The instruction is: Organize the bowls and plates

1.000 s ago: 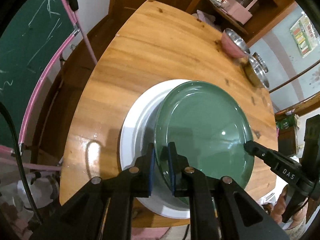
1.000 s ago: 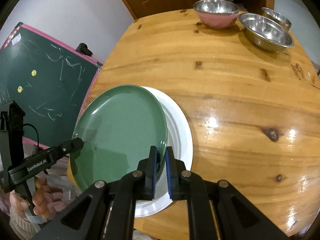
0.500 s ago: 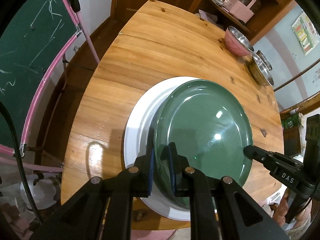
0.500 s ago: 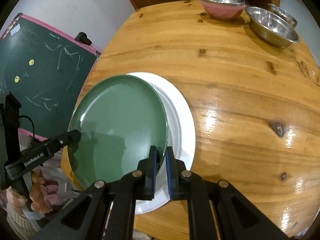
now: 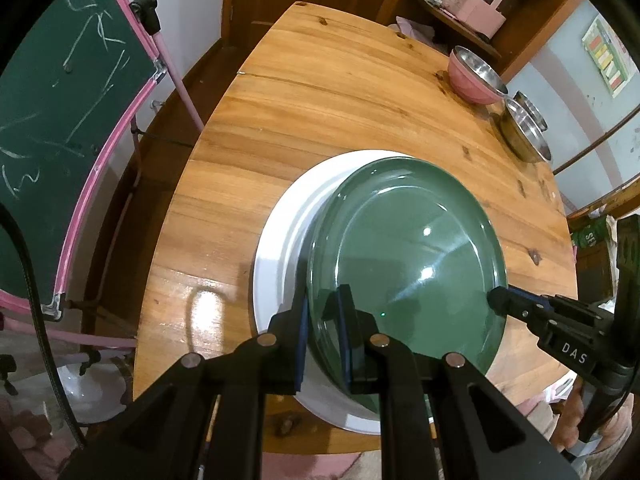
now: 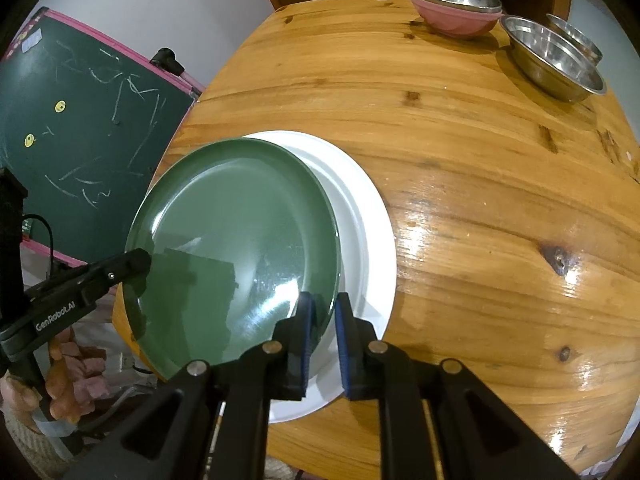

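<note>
Green plate (image 5: 404, 256) rim in both tongs (image 5: 323, 322) (image 6: 324, 320), over white plate (image 5: 280, 248)

Green plate (image 5: 408, 248): smooth glossy glaze, point highlights and reflections noted. White plate (image 6: 360, 208): smooth, softer sheen. Table (image 6: 480, 160): knotted, varnished wood, glare patches recorded. Pink bowl (image 6: 456, 20): matt pink outside, shiny metal lining. Steel bowl (image 6: 556, 60): brushed, reflective metal. Gripper fingers (image 6: 288, 344): matt black plastic; blue pads (image 6: 306, 332) are seen as dull, rubbery.
</note>
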{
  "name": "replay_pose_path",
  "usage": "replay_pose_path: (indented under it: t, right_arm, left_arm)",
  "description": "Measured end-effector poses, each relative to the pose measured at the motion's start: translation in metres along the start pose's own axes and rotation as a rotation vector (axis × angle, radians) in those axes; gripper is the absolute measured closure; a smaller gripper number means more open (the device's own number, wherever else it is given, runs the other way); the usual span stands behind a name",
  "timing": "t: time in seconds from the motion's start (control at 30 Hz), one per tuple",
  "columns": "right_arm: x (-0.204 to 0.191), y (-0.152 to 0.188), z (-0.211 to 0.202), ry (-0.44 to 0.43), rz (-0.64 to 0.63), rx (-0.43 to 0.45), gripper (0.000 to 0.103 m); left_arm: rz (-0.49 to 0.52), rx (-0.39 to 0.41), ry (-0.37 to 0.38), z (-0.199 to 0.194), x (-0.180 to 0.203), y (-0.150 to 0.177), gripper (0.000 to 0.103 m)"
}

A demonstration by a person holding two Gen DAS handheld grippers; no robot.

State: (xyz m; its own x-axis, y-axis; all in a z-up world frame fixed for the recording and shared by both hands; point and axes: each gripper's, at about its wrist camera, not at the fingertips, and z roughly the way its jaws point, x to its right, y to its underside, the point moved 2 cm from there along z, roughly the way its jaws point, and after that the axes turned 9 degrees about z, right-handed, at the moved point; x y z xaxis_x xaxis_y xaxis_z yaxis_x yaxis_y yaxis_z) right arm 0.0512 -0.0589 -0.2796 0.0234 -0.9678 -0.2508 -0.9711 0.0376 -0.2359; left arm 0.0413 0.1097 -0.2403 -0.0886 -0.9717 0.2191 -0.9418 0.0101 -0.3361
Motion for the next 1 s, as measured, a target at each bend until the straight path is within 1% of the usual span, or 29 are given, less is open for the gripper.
replay_pose_path:
  t: [0.17, 0.23, 0.27, 0.37, 0.63, 0.77, 0.9, 0.93, 1.0]
  right_arm:
    - [-0.002, 0.0, 0.001, 0.014, -0.005, -0.002, 0.09]
    - [-0.003, 0.0, 0.001, 0.021, -0.01, -0.002, 0.09]
    - [-0.003, 0.0, 0.001, 0.024, -0.012, -0.002, 0.09]
    - [-0.004, -0.001, 0.001, 0.024, -0.013, 0.001, 0.09]
    - [-0.004, -0.001, 0.001, 0.024, -0.014, 0.004, 0.09]
    - [-0.002, -0.003, 0.0, 0.01, -0.003, -0.002, 0.09]
    - [0.0, -0.005, -0.004, -0.013, 0.009, 0.003, 0.09]
    - [-0.001, -0.005, -0.006, -0.016, 0.007, 0.008, 0.09]
    - [-0.003, -0.005, -0.009, -0.023, -0.001, 0.019, 0.09]
  left_arm:
    - [0.01, -0.004, -0.014, -0.001, 0.001, -0.001, 0.091]
    - [0.016, -0.005, -0.047, -0.001, 0.0, -0.002, 0.085]
    - [0.016, -0.003, -0.054, -0.001, -0.001, -0.002, 0.084]
    - [0.006, -0.006, -0.034, 0.001, -0.003, -0.003, 0.083]
    - [0.074, -0.023, -0.089, 0.01, 0.005, -0.004, 0.078]
    - [0.082, -0.025, -0.103, 0.01, 0.007, -0.007, 0.075]
    - [0.06, 0.003, -0.108, 0.001, 0.0, -0.009, 0.072]
    - [0.046, 0.022, -0.123, -0.005, -0.002, -0.009, 0.072]
    - [0.026, 0.055, -0.128, -0.014, -0.005, -0.009, 0.07]
